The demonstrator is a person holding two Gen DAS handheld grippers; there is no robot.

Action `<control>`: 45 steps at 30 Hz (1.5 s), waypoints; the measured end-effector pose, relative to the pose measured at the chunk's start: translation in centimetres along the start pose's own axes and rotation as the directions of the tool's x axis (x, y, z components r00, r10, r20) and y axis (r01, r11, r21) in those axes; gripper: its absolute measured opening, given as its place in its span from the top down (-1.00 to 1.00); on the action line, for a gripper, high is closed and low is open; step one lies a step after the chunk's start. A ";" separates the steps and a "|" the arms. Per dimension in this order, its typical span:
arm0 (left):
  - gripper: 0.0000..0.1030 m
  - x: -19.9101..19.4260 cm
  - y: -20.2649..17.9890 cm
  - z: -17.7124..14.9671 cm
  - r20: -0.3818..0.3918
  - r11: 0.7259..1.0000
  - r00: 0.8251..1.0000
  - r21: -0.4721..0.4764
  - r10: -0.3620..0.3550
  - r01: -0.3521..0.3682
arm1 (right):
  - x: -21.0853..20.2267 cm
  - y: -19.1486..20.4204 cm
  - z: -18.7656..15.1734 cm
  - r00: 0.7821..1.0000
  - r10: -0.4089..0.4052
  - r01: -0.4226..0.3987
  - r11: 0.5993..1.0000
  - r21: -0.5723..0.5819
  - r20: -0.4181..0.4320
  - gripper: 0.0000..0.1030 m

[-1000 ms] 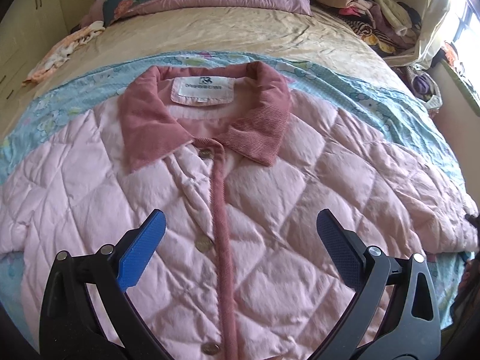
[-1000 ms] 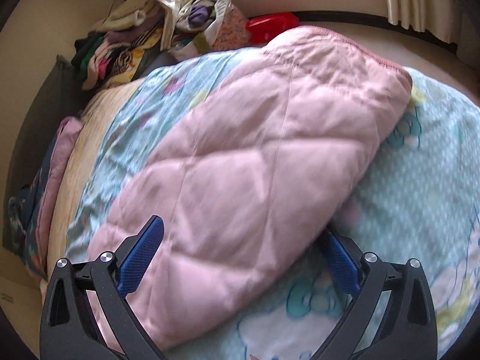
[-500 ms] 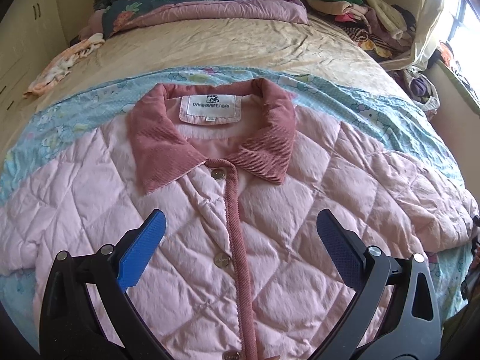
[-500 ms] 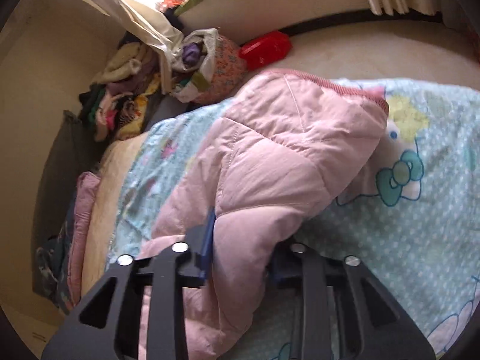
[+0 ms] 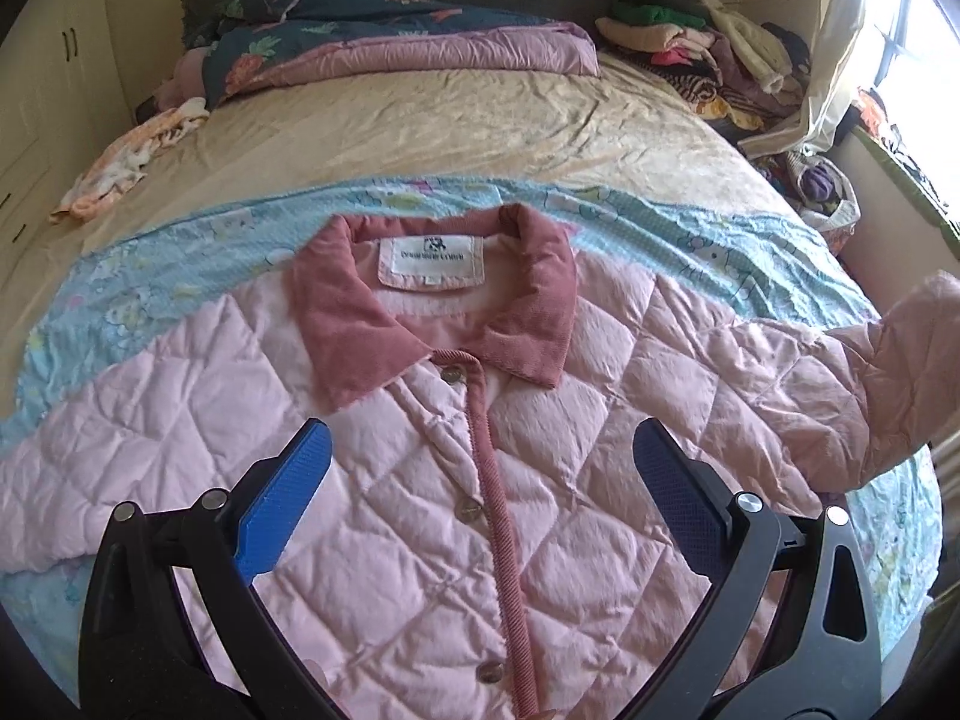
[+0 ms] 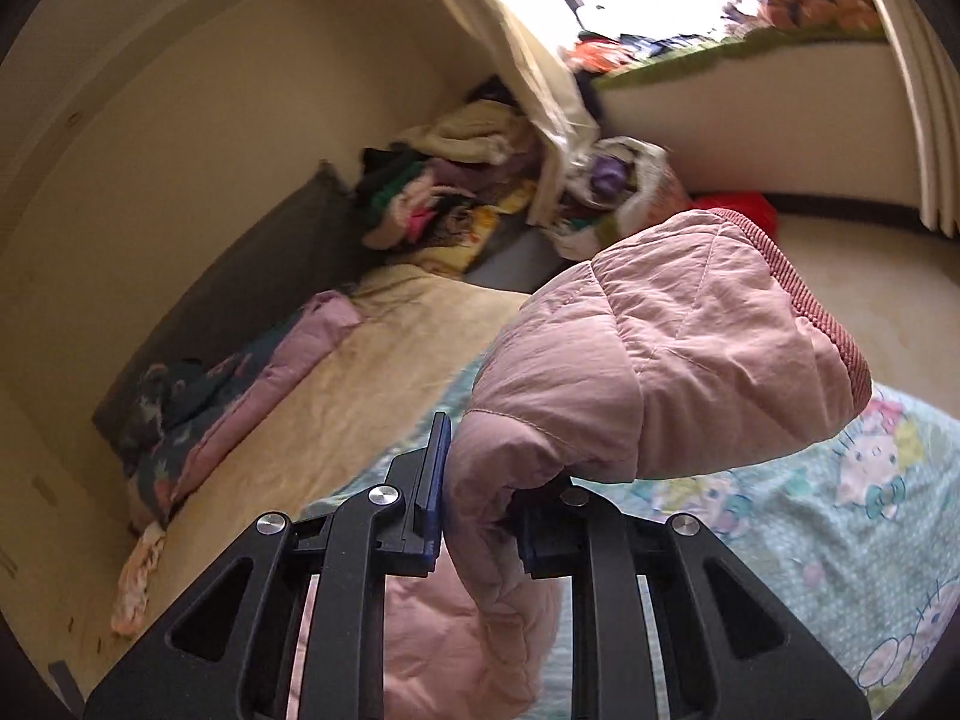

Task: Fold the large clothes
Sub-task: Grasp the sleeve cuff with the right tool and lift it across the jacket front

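A pink quilted jacket (image 5: pixel 600 420) with a dusty-red corduroy collar (image 5: pixel 342 330) lies face up and buttoned on a light blue cartoon blanket (image 5: pixel 150 258) on the bed. My left gripper (image 5: pixel 480 480) is open and empty, hovering above the jacket's chest, one finger on each side of the button placket. My right gripper (image 6: pixel 480 498) is shut on the jacket's sleeve (image 6: pixel 660 348) and holds it lifted off the blanket, the ribbed cuff (image 6: pixel 822 324) pointing up and right. The raised sleeve also shows at the right edge of the left wrist view (image 5: pixel 900 360).
A beige sheet (image 5: pixel 450 126) covers the far half of the bed. A folded floral and mauve quilt (image 5: pixel 390 42) lies by the headboard. A heap of clothes (image 5: pixel 708 42) fills the far right corner, under a curtain and window. A small peach cloth (image 5: pixel 126 156) lies at left.
My right gripper closed on the sleeve and has lifted it up off the blanket. My left gripper has drawn back from the jacket, staying open.
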State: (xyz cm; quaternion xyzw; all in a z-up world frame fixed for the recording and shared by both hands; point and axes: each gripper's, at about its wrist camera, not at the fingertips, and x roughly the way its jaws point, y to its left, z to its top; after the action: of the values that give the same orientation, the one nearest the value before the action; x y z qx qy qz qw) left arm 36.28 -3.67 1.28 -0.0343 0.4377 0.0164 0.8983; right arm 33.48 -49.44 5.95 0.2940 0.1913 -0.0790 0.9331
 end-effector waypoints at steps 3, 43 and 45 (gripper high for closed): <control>-0.83 -1.0 0.8 0.1 0.015 1.000 1.000 -0.014 -0.009 0.009 | -1.1 3.2 -0.2 0.998 0.057 -0.057 0.997 -0.061 -0.006 0.66; -0.83 -1.2 12.2 -2.9 -0.024 0.978 0.997 -0.201 -0.069 0.063 | 1.9 28.3 -23.8 0.837 0.253 -0.480 0.765 -0.430 -0.485 0.65; -0.83 -0.9 12.3 -3.0 -0.030 0.977 0.997 -0.205 -0.068 0.061 | 2.6 28.2 -26.0 0.819 0.235 -0.484 0.772 -0.412 -0.523 0.65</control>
State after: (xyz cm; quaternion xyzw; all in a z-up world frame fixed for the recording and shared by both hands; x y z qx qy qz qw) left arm 32.62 8.40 -0.49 -0.1408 0.4487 0.0313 0.8819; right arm 35.11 -11.50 -0.08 0.0679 0.3504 0.2309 0.9052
